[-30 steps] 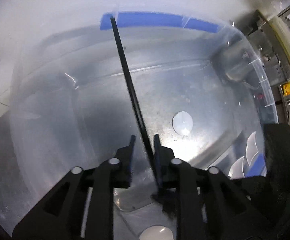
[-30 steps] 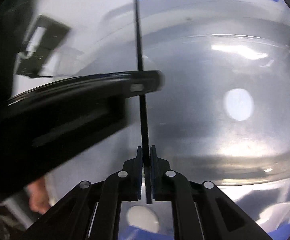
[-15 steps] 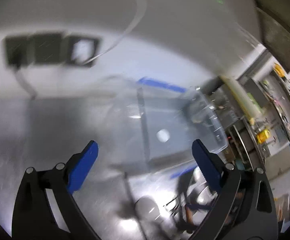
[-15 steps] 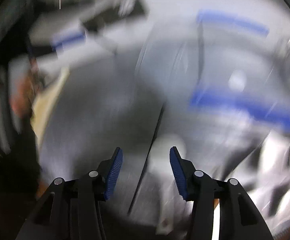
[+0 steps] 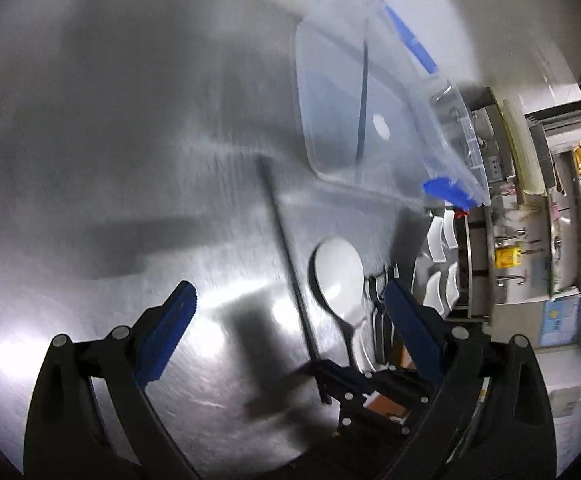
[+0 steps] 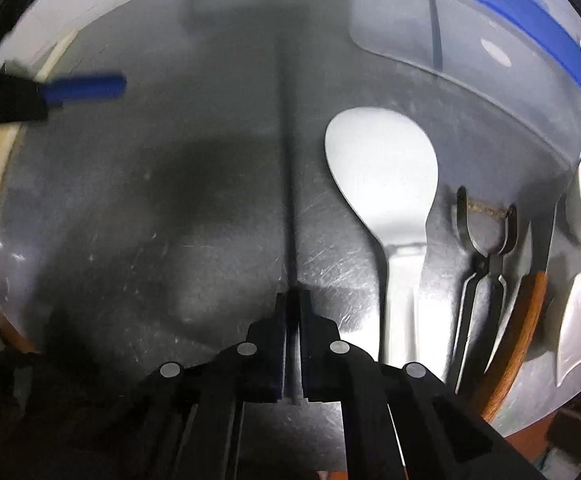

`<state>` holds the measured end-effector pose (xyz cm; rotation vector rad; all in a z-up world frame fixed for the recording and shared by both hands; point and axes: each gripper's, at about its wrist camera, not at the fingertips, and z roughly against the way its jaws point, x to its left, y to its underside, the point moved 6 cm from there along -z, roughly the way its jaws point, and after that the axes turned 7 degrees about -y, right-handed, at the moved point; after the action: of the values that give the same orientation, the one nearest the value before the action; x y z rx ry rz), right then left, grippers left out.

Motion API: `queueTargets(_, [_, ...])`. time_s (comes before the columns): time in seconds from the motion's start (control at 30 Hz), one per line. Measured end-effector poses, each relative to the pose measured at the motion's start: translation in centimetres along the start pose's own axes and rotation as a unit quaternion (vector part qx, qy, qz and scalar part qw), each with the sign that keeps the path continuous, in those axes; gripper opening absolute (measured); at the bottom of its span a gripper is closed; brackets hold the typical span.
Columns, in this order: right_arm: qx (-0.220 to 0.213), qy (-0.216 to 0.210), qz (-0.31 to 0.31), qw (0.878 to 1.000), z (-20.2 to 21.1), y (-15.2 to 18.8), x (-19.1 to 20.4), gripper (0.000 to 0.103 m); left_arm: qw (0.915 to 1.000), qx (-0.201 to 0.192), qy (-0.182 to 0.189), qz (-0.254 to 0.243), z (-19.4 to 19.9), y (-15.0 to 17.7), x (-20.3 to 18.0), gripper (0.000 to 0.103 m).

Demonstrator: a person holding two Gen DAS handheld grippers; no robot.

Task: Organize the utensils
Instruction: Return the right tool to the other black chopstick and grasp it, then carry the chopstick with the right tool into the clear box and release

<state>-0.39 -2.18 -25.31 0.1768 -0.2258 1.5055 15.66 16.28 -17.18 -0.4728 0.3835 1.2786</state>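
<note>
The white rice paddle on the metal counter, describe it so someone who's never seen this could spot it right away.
Start at the steel counter, below the clear plastic bin with blue handles. A row of utensils lies there; the white rice paddle is just right of the thin black chopstick gripped by the right claw. It is the only broad, pale, rounded blade, unlike the dark peeler and wooden-handled knife beside it.

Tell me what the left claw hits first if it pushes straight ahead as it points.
Probably only bare steel tabletop; the left claw is open. The clear storage bin sits off right.
</note>
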Motion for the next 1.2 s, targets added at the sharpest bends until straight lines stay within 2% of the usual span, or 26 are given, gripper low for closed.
queueTargets(0.1, [0.001, -0.09, -0.043, 0.995, 1.1, 0.0, -0.4, 0.007, 0.9994, 0.028, 0.015, 0.016, -1.8, 1.5, 0.2, 0.091])
queueTargets(0.2, [0.002, -0.19, -0.082, 0.978, 2.7, -0.3, -0.6, 0.007, 0.9974, 0.055, 0.031, 0.035, -3.6, 2.7, 0.1, 0.091])
queueTargets(0.27, [0.005, -0.233, -0.096, 0.968, 3.5, -0.1, -0.6, 0.007, 0.9954, 0.072, 0.046, 0.044, -4.4, 3.4, -0.3, 0.091])
queueTargets(0.33, [0.011, -0.254, -0.103, 0.962, 3.7, 0.2, -0.5, 0.007, 0.9938, 0.08, 0.054, 0.055, -4.9, 4.0, -0.7, 0.09])
queueTargets(0.37, [0.014, -0.259, -0.104, 0.96, 3.9, 0.4, -0.5, 0.007, 0.9936, 0.08, 0.053, 0.059, -5.1, 4.2, -0.7, 0.087])
queueTargets(0.4, [0.017, -0.263, -0.102, 0.959, 3.9, 0.6, -0.3, 0.007, 0.9937, 0.081, 0.049, 0.059, -5.4, 4.4, -0.8, 0.073])
queueTargets(0.43, [0.018, -0.267, -0.102, 0.958, 4.2, 0.7, -0.2, 0.007, 0.9937, 0.085, 0.045, 0.058, -5.6, 4.6, -0.8, 0.066])
queueTargets(0.47, [0.02, -0.272, -0.1, 0.957, 4.2, 0.8, -0.1, 0.007, 0.9933, 0.092, 0.038, 0.059, -6.0, 5.0, -0.8, 0.049])
queueTargets(0.5, [0.021, -0.275, -0.094, 0.957, 4.2, 0.8, 0.4, 0.007, 0.9929, 0.097, 0.033, 0.06, -6.3, 5.2, -0.8, 0.027])
queueTargets(0.57, [0.021, -0.274, -0.088, 0.957, 4.1, 0.5, 0.2, 0.007, 0.9926, 0.1, 0.019, 0.066, -6.7, 5.7, -0.3, 0.008])
queueTargets(0.67, [0.02, -0.274, -0.083, 0.958, 4.5, 0.5, 0.5, 0.007, 0.9926, 0.082, 0.03, 0.085, -6.3, 6.0, 0.0, 0.007])
queueTargets(0.77, [0.01, -0.277, -0.064, 0.959, 5.0, 0.1, 0.8, 0.007, 0.9958, 0.045, 0.046, 0.065, -3.8, 5.5, -1.2, 0.006])
queueTargets(0.87, [-0.033, -0.272, -0.027, 0.961, 8.4, -0.8, 1.5, 0.007, 0.9979, -0.003, 0.064, 0.01, 0.2, 3.8, -5.0, 0.005])
queueTargets(0.9, [-0.057, -0.264, -0.013, 0.963, 10.2, -1.7, 1.3, 0.007, 0.997, -0.024, 0.07, -0.022, 1.8, 2.7, -7.1, 0.005])
queueTargets(0.97, [-0.102, -0.246, 0.006, 0.964, 13.3, -3.5, 0.5, 0.007, 0.9916, -0.064, 0.08, -0.079, 4.4, 0.3, -11.1, 0.005])
queueTargets(1.07, [-0.189, -0.175, 0.035, 0.966, 19.0, -8.4, -2.1, 0.007, 0.9724, -0.133, 0.073, -0.177, 7.6, -4.8, -18.4, 0.005])
queueTargets(1.1, [-0.205, -0.159, 0.038, 0.965, 20.0, -9.7, -2.8, 0.007, 0.9661, -0.149, 0.066, -0.2, 8.0, -6.6, -20.4, 0.005])
queueTargets(1.17, [-0.231, -0.119, 0.038, 0.965, 21.7, -13.2, -4.7, 0.007, 0.9606, -0.159, 0.051, -0.223, 7.6, -10.4, -23.3, 0.005])
queueTargets(1.2, [-0.238, -0.108, 0.03, 0.965, 22.1, -15.5, -6.2, 0.007, 0.9608, -0.155, 0.043, -0.226, 6.9, -12.3, -24.2, 0.005])
